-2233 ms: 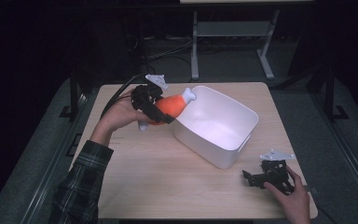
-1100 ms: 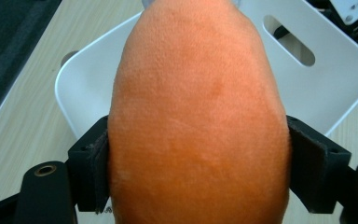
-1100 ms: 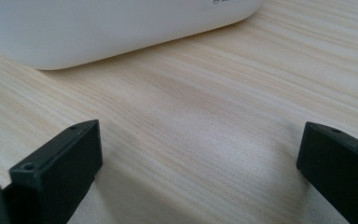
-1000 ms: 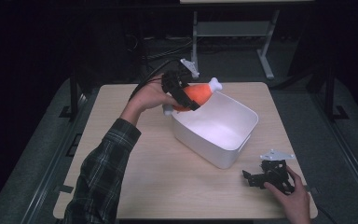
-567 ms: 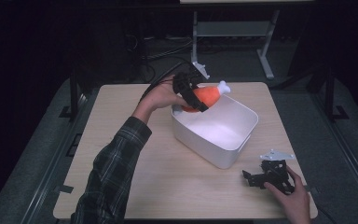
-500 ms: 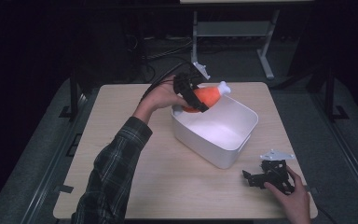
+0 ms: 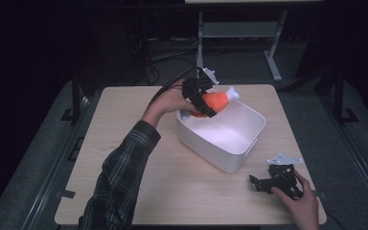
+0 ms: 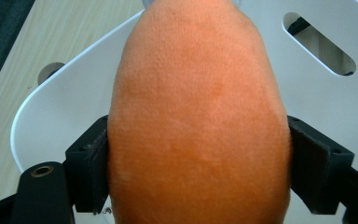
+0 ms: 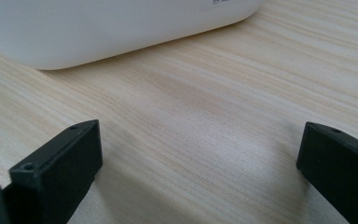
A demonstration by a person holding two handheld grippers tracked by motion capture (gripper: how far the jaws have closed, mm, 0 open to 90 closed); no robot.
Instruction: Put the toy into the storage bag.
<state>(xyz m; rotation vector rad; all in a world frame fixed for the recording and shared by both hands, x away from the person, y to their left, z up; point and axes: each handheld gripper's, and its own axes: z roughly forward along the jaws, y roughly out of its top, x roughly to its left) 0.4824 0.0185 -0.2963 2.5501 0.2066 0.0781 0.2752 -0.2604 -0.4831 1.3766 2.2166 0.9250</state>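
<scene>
An orange plush drumstick with a white bone end hangs over the far left corner of a white plastic bin. My left gripper is shut on it. In the left gripper view the two black jaws press on either side of the orange plush, with my left gripper above the bin's white inside. My right gripper rests on the table near the front right corner, a hand around it. Its jaws stand wide open over bare wood, facing the bin's outer wall.
The light wooden table carries the bin at its centre right. The bin has slotted handle holes in its walls. A black cable trails from my left gripper off the table's far edge. A metal stand is behind the table.
My left gripper has carried the orange drumstick up and to the right, from beside the bin's left corner to over its far left rim. My right gripper has stayed still.
</scene>
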